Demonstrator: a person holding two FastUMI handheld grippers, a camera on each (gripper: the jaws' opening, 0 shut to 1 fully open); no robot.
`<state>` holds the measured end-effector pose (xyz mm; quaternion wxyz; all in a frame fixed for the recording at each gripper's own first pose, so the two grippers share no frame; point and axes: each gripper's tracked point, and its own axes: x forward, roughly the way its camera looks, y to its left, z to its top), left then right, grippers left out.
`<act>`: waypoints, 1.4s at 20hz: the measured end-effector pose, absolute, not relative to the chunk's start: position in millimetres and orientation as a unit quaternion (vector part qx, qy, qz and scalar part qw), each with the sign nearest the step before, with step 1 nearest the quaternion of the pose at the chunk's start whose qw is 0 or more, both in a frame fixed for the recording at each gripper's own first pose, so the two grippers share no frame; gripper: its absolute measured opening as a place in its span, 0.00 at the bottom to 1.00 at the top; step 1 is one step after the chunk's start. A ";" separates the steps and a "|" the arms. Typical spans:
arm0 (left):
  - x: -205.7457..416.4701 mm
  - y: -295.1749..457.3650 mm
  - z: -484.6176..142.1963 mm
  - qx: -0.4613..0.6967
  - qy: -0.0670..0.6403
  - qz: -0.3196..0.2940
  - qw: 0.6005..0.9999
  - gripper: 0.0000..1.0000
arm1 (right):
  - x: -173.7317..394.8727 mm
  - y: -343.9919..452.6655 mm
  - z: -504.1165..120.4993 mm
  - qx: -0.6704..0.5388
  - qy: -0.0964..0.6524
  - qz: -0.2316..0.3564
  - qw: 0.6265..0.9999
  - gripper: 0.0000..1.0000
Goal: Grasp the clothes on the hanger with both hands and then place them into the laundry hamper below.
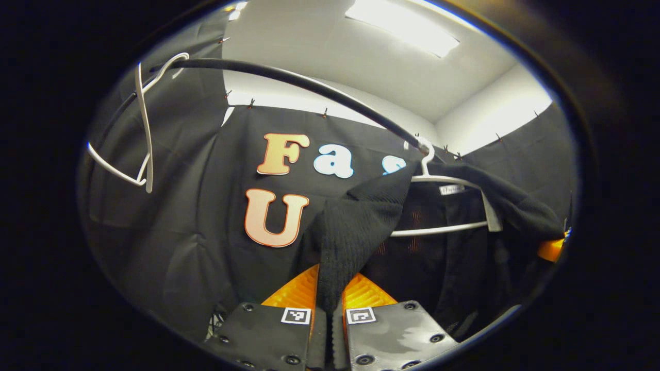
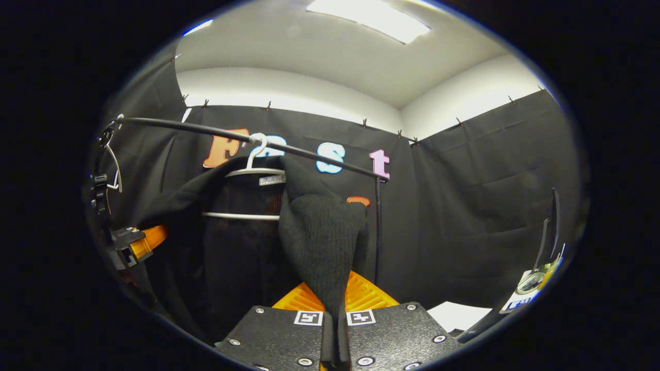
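Observation:
A black knit garment (image 1: 361, 226) hangs on a white hanger (image 1: 443, 180) from the black rail (image 1: 309, 87). In the left gripper view my left gripper (image 1: 329, 299) is shut on the garment's shoulder fabric, which runs up between its orange fingers (image 1: 294, 293). In the right gripper view the same black garment (image 2: 319, 232) drapes off the white hanger (image 2: 255, 172), and my right gripper (image 2: 334, 301) is shut on its other shoulder. The left gripper (image 2: 139, 242) shows at the left edge there. The right gripper's orange finger (image 1: 550, 249) peeks in at the right of the left gripper view.
An empty white hanger (image 1: 142, 129) hangs at the rail's left end. The rail's upright post (image 2: 377, 226) stands just right of the garment. A white surface (image 2: 459, 314) and a stand with a device (image 2: 536, 278) lie low right.

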<state>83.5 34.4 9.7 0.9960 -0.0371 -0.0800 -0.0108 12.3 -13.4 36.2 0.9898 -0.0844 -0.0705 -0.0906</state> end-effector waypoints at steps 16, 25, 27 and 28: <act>81.6 16.3 35.8 -0.020 -0.084 -0.033 0.996 0.12 | 85.7 -84.0 196.5 -0.207 -0.131 -0.134 0.960 0.02; 89.4 31.1 67.0 0.011 -0.123 0.020 0.992 0.11 | 165.6 -147.3 137.6 -0.197 -0.046 -0.158 0.966 0.02; 93.5 38.1 76.6 0.033 -0.135 0.034 0.990 0.11 | 168.5 -142.9 107.7 -0.179 -0.031 -0.147 0.972 0.03; 95.3 40.5 82.5 0.046 -0.143 0.041 0.988 0.11 | 166.9 -139.8 94.3 -0.176 -0.022 -0.142 0.974 0.03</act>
